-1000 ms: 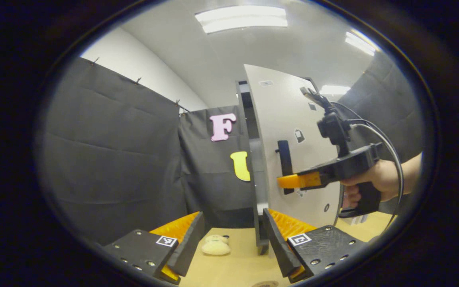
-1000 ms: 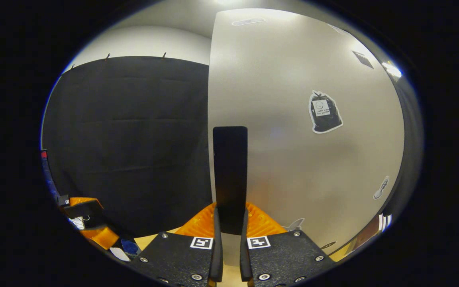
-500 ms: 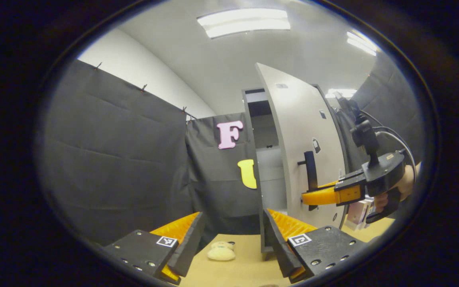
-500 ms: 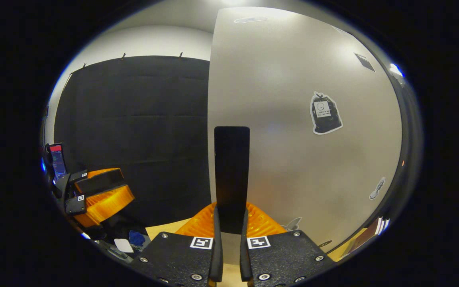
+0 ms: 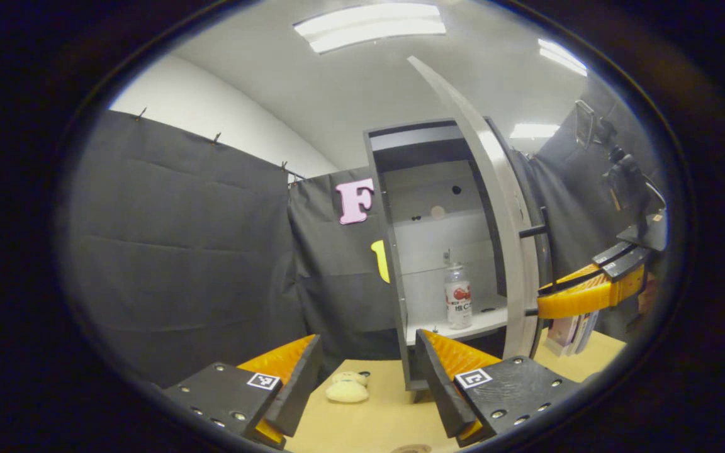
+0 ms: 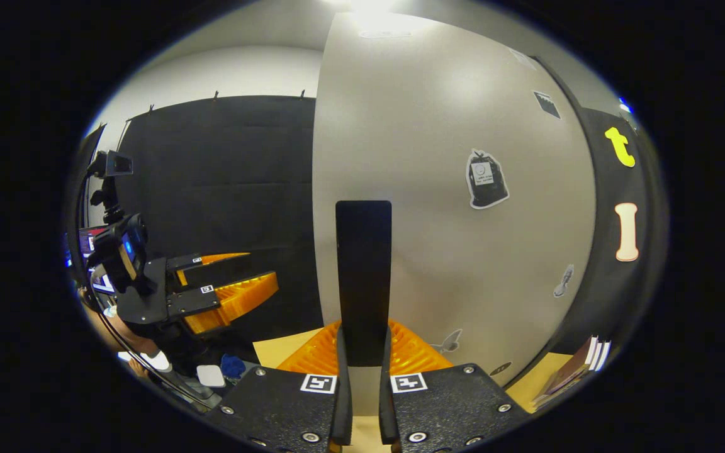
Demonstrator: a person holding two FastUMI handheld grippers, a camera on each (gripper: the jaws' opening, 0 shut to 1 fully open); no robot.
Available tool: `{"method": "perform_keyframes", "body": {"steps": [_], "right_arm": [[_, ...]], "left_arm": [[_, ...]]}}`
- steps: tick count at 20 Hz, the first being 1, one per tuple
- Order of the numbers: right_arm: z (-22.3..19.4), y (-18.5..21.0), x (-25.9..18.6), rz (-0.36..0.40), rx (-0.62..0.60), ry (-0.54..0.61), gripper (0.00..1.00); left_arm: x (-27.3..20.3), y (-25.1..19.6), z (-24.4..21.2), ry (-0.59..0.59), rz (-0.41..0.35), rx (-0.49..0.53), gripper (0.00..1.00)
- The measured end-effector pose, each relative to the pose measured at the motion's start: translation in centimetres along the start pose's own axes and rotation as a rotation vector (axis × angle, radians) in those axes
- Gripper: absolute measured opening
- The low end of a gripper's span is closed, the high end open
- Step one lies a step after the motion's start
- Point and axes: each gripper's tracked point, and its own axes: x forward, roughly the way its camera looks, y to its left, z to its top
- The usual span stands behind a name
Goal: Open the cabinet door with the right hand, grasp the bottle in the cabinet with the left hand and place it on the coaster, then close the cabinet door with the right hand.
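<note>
right gripper [image 6: 362, 352]: clamped on the flat black vertical door handle [image 6: 364, 277], one finger pressed on each side of the bar; seen side-on at the door's outer face in left gripper view [image 5: 548, 302].
door handle: long axis vertical, standing off the door on short posts; seen edge-on in left gripper view [image 5: 546, 251].
cabinet door [image 6: 450, 207]: pale grey flat panel, swung wide open, edge-on toward the left gripper's camera [image 5: 507, 251]; a few small stickers on the outer face.
left gripper [image 5: 369, 371]: released, fingers spread wide, nothing between them; held low over the light wooden tabletop [image 5: 375, 421], short of the cabinet front. Also seen in right gripper view [image 6: 236, 292], off to the left of the door, fingers parted.
bottle [image 5: 458, 297]: clear plastic, pale cap, red-and-white label; upright, long axis vertical, cap up. Stands on the white lower shelf [image 5: 457, 324] inside the cabinet, near the shelf's front edge, apart from both grippers.
cabinet [image 5: 394, 251]: tall grey box with dark frame, interior open to view, a second shelf higher up; base on the tabletop just beyond the left gripper's right finger.
small cream rounded object [image 5: 347, 390]: on the tabletop between the left gripper's fingers in the picture, farther off, left of the cabinet base; cannot tell what it is.
books [image 6: 576, 371]: a few standing on the tabletop to the right of the door; also seen in left gripper view [image 5: 570, 330].
</note>
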Motion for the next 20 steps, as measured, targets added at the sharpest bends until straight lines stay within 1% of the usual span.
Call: {"method": "perform_keyframes", "body": {"steps": [2, 5, 10, 12, 13, 14, 15, 17, 18, 19, 20], "right_arm": [[-0.1, -0.4, -0.9, -0.03, 0.002, 0.011, 0.16], [-0.2, -1.0, -1.7, -0.1, -0.004, 0.018, 0.17], [-0.4, -1.9, -2.6, -0.206, 0.047, -0.013, 0.17], [-0.2, -2.0, -3.5, -0.248, 0.06, -0.033, 0.16], [-0.4, -2.1, -3.8, -0.275, 0.073, -0.041, 0.19], [-0.6, -2.4, -4.0, -0.305, 0.086, -0.047, 0.17], [-0.7, -2.5, -4.2, -0.333, 0.089, -0.054, 0.2], [-0.9, -2.8, -4.7, -0.392, 0.056, -0.048, 0.19], [-1.2, -3.1, -4.7, -0.408, 0.036, -0.042, 0.19], [-1.4, -3.4, -5.0, -0.434, 0.023, -0.029, 0.25], [-1.7, -4.5, -5.7, -0.485, 0.014, -0.018, 0.33]], "left_arm": [[0.1, -2.4, 0.3, 0.003, -0.034, -0.019, 0.85], [0.2, -6.0, 0.4, 0.027, -0.094, -0.051, 0.85], [0.6, -9.4, -0.4, 0.061, -0.117, -0.059, 0.85], [1.0, -10.6, -1.1, 0.086, -0.115, -0.04, 0.86], [1.3, -11.0, -1.4, 0.098, -0.113, -0.029, 0.85], [1.8, -11.9, -1.5, 0.109, -0.12, -0.027, 0.85], [2.4, -12.6, -1.7, 0.115, -0.13, -0.026, 0.85], [4.1, -14.4, -1.8, 0.106, -0.171, -0.037, 0.85], [5.2, -15.0, -2.0, 0.101, -0.188, -0.043, 0.85], [6.2, -15.6, -2.2, 0.108, -0.205, -0.045, 0.85], [7.4, -16.2, -2.5, 0.108, -0.22, -0.045, 0.85]]}}
